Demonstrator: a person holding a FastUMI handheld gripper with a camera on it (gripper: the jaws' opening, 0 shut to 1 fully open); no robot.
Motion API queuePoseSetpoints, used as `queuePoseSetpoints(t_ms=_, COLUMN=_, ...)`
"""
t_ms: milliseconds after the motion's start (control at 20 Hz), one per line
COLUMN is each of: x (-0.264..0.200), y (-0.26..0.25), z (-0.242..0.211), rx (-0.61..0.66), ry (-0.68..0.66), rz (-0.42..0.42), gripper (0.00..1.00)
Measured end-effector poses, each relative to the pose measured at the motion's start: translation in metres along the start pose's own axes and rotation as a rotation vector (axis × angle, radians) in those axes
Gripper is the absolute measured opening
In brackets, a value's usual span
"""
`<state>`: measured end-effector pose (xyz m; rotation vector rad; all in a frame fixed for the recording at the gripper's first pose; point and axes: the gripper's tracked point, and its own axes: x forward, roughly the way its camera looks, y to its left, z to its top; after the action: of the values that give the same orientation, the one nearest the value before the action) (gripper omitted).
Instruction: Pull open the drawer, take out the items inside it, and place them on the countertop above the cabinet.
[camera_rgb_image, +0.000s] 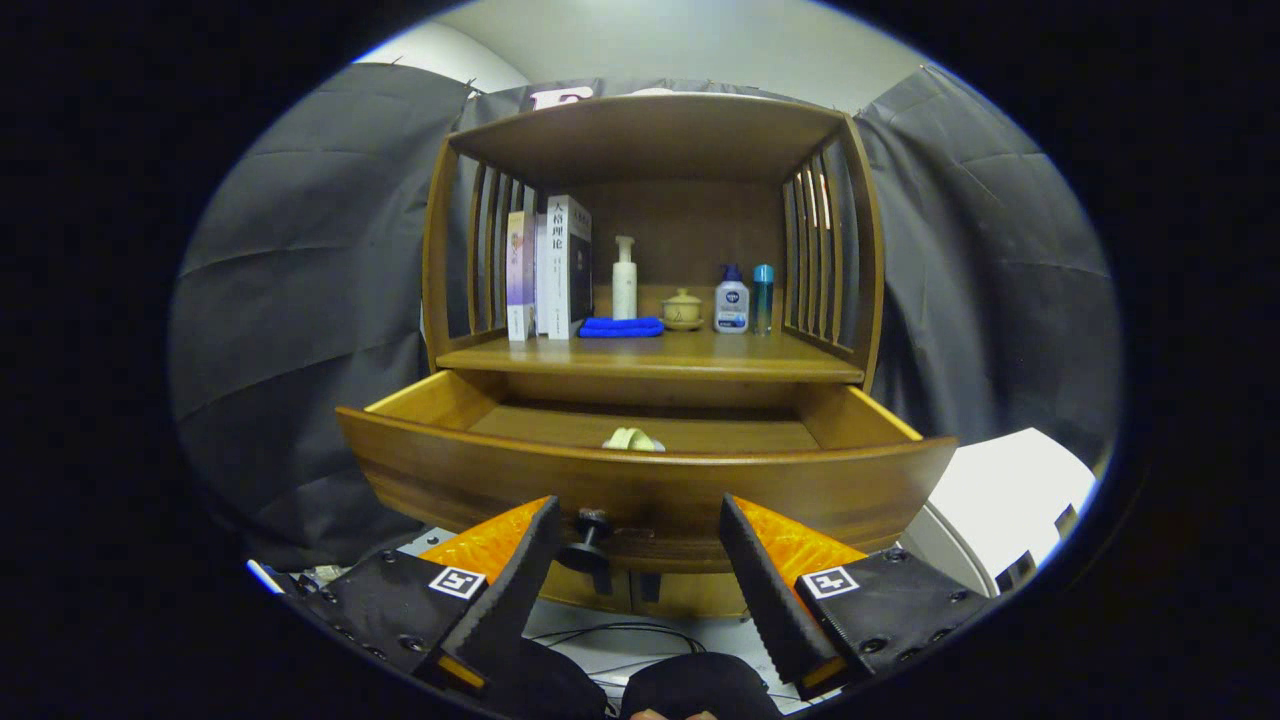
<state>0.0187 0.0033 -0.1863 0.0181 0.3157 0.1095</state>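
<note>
Drawer (640, 480) is already pulled well out of the cabinet (650, 250), so what's left is the fishing-out part. Your gripper (640, 535) is spread wide with nothing in it, fingers parked in front of the drawer's face, the dark knob (590, 535) sitting between them, nearer the left finger and not touched by either.

The thing you want is that pale, cream-ish item (632, 439) lying on the drawer floor just behind the front wall, roughly centred, ahead of and above your fingers. Only its top pokes over the rim, so take this with a grain of salt — it looks like a small soft bundle, maybe cloth or a loop of band. If so, it'll be light and floppy, not fragile, but it'll squash and sag instead of sitting stiffly in the grip. I'd come in from above over the front wall and pinch it across the middle hump where it bunches up, not at a loose edge, or it may just slide out. I can't tell whether anything else hides lower down behind that wall.

Landing zone is the countertop (700, 355) above the drawer — back half is taken by books (550, 265), a blue cloth (620, 327), a white pump bottle (624, 278), a small lidded cup (682, 309) and two small bottles (745, 299). The front strip looks free, so drop it there.
</note>
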Motion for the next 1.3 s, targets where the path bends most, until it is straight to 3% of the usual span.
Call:
queuePoseSetpoints(t_ms=200, x=-0.004, y=0.012, z=0.037, rx=-0.025, ry=0.000, rz=0.048, gripper=0.99)
queuePoseSetpoints(t_ms=450, x=0.026, y=0.019, z=0.047, rx=0.007, ry=0.106, rz=0.079, gripper=0.99)
queuePoseSetpoints(t_ms=850, x=0.105, y=0.017, z=0.030, rx=0.025, ry=0.352, rz=0.100, gripper=0.99)
queuePoseSetpoints(t_ms=1000, x=0.129, y=0.021, z=0.023, rx=0.078, ry=0.439, rz=0.130, gripper=0.98)
queuePoseSetpoints(t_ms=1300, x=0.166, y=0.022, z=0.009, rx=0.168, ry=0.591, rz=0.105, gripper=0.98)
